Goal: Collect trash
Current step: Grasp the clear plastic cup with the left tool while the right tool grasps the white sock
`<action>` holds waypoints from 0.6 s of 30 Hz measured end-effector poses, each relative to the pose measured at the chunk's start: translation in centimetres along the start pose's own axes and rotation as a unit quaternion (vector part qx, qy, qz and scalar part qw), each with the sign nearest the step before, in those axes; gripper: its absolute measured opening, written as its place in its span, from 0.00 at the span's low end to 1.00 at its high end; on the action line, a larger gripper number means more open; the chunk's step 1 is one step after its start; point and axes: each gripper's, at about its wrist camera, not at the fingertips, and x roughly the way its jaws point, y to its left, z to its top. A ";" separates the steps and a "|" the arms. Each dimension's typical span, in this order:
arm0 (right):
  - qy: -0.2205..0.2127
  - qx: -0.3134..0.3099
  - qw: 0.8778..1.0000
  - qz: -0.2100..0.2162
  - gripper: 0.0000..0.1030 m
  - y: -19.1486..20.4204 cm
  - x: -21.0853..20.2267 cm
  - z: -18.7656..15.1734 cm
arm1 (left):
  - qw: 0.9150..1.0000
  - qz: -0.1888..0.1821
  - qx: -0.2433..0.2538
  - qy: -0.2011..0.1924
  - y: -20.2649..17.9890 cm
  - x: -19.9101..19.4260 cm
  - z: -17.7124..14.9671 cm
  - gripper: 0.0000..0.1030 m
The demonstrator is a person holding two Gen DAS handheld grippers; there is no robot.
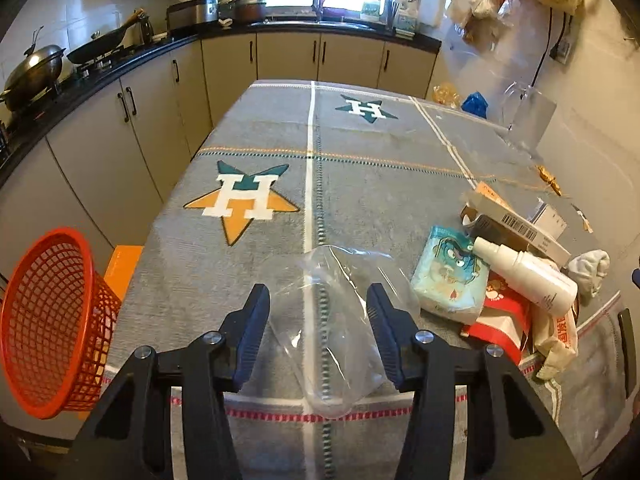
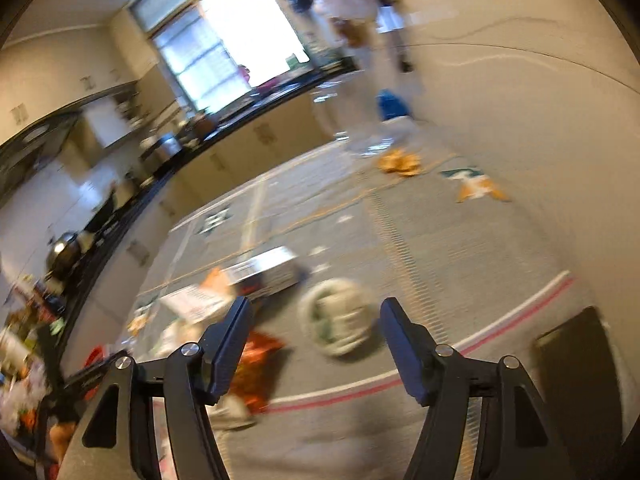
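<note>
A crumpled clear plastic bag lies on the grey star-patterned tablecloth, right between the fingers of my left gripper. Its edges reach both pads, but I see no firm squeeze. To the right is a trash pile: a tissue pack, a white spray bottle, a red packet and a barcoded box. The right wrist view is blurred. My right gripper hangs open above the table, with a crumpled white and green ball lying beyond its tips.
A red mesh basket sits off the table's left edge. Kitchen counters with pans line the left and far walls. A wall runs along the right. An orange wrapper and blue bag lie at the far end, a dark object near right.
</note>
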 end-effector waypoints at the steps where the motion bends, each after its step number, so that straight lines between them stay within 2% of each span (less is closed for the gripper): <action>1: 0.002 0.006 1.000 -0.005 0.69 -0.7 0.3 0.2 | 1.000 -0.004 0.001 -0.001 -0.1 0.0 0.0 0.42; 2: 0.007 0.014 1.000 -0.008 0.69 -1.3 0.8 0.3 | 1.000 -0.007 0.001 -0.002 -0.2 0.0 0.0 0.38; 4: 0.020 0.025 0.999 -0.008 0.69 -2.1 2.0 0.3 | 1.000 -0.014 0.003 -0.003 -0.4 -0.1 0.0 0.20; 6: 0.032 0.033 0.999 -0.001 0.69 -2.6 3.0 0.2 | 1.000 -0.011 0.008 -0.003 -0.6 -0.2 -0.1 0.14; 10: 0.050 0.029 0.998 0.003 0.69 -2.4 5.0 -0.1 | 1.000 -0.010 0.008 -0.003 -0.5 -0.2 -0.2 0.14; 12: 0.054 0.018 0.998 -0.004 0.69 -2.0 5.8 -0.2 | 1.000 -0.008 0.008 -0.003 -0.3 -0.1 -0.2 0.14; 14: 0.056 0.016 0.998 -0.009 0.69 -1.9 6.4 -0.2 | 1.000 -0.006 0.007 -0.007 -0.1 -0.2 -0.3 0.19; 15: 0.059 0.014 0.998 -0.008 0.67 -1.9 6.7 -0.2 | 1.000 -0.003 0.006 -0.009 0.0 -0.2 -0.3 0.27; 16: 0.061 0.013 0.998 -0.008 0.55 -1.9 7.1 -0.3 | 1.000 -0.003 0.005 -0.009 0.1 -0.2 -0.4 0.38; 17: 0.065 0.010 0.998 -0.009 0.39 -1.9 7.5 -0.4 | 1.000 -0.005 0.003 -0.009 0.1 -0.2 -0.4 0.42; 18: 0.068 0.011 0.998 -0.009 0.35 -1.9 7.7 -0.5 | 1.000 -0.006 0.003 -0.009 0.1 -0.2 -0.5 0.45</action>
